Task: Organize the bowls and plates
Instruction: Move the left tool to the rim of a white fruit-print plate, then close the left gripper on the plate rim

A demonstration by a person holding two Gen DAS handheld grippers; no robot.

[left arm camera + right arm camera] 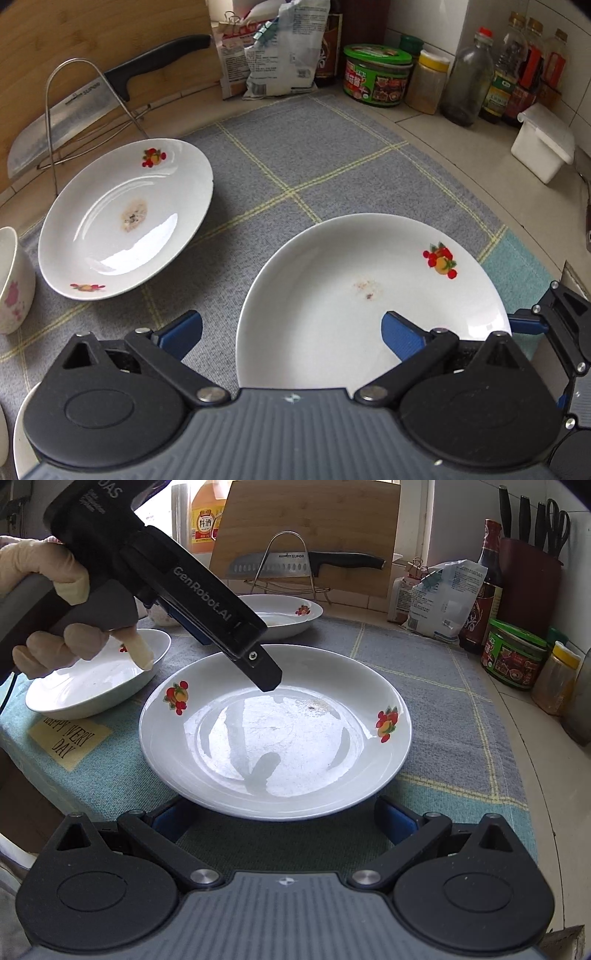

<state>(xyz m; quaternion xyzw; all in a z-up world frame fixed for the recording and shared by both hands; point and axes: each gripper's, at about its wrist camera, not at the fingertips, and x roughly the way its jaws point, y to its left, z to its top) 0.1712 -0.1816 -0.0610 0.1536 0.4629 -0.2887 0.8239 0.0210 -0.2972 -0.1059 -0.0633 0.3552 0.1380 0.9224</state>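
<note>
A white plate with fruit prints (369, 291) lies on the grey checked mat just under my open left gripper (291, 332). Its right finger (400, 336) hangs over the plate's inside and its left finger is beyond the rim. The same plate (275, 731) fills the right wrist view, its near rim between the spread fingers of my open right gripper (286, 821). A gloved hand holds the left gripper (264, 672) above the plate's far side. A second plate (125, 218) lies far left, a third plate (96, 679) sits left, and a pink-flowered bowl (11, 284) is at the edge.
A wire rack (70, 122) holds a cleaver (74, 107) against a wooden board. Bags (280, 48), a green-lidded jar (376, 75), bottles (469, 81) and a white box (543, 147) line the back. A knife block (532, 576) stands far right.
</note>
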